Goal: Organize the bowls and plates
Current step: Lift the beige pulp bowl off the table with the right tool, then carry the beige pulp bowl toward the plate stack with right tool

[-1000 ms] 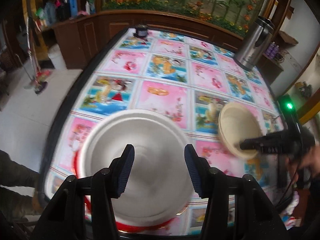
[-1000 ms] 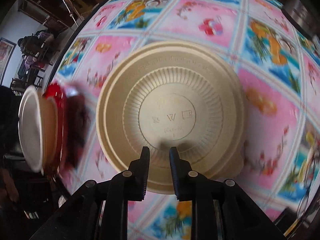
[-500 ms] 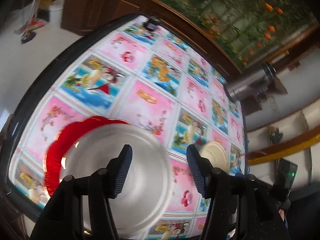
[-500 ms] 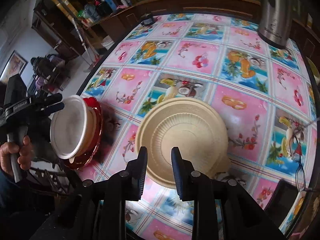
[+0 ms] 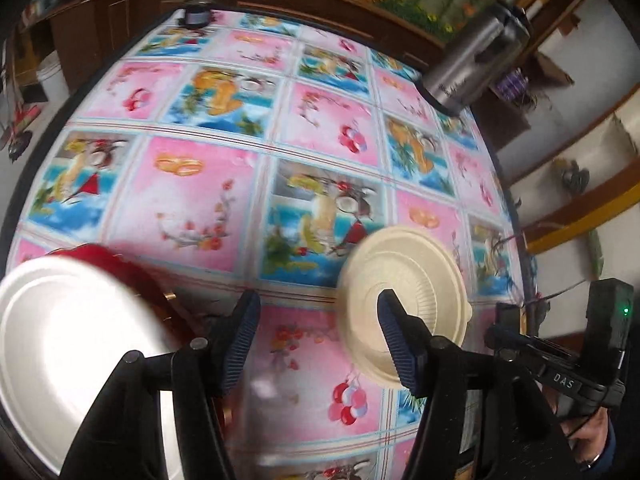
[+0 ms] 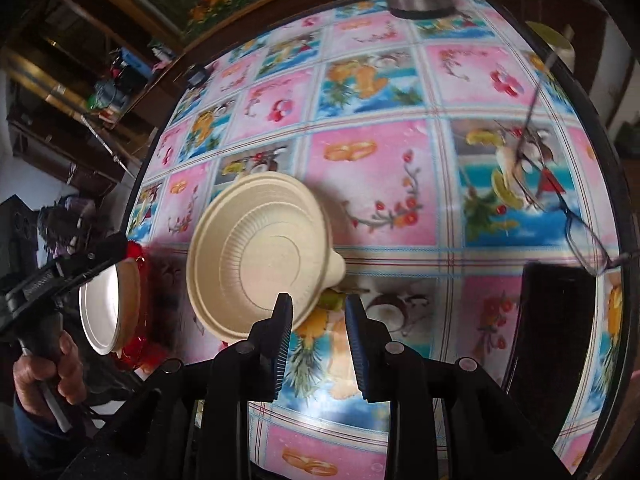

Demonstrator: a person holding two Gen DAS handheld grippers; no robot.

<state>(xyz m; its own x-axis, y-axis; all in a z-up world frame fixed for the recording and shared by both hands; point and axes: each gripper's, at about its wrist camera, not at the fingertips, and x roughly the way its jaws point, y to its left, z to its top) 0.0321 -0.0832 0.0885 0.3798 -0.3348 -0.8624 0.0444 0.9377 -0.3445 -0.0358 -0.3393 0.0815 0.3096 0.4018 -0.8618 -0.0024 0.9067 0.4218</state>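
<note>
A beige bowl (image 6: 260,256) rests on the flowered tablecloth (image 6: 372,184), left of centre in the right wrist view. My right gripper (image 6: 319,340) hovers just short of the bowl's near rim. Its jaws are opening and only cloth shows between them. Left of the bowl, a white plate (image 5: 72,360) lies on a red plate (image 5: 120,260) at the table's edge. My left gripper (image 5: 318,340) is between that stack and the beige bowl (image 5: 404,304). Its jaws are opening with nothing between them.
A steel kettle (image 5: 472,68) stands at the table's far side. A pair of glasses (image 6: 560,200) and a black slab (image 6: 556,340) lie at the right. A small dark object (image 5: 196,16) sits at the far left corner. A hand (image 6: 48,372) holds the left tool.
My left gripper swung right, off the white plate, which now lies at the left. My right gripper let go of the beige bowl, drew back and rolled, with its jaws wider.
</note>
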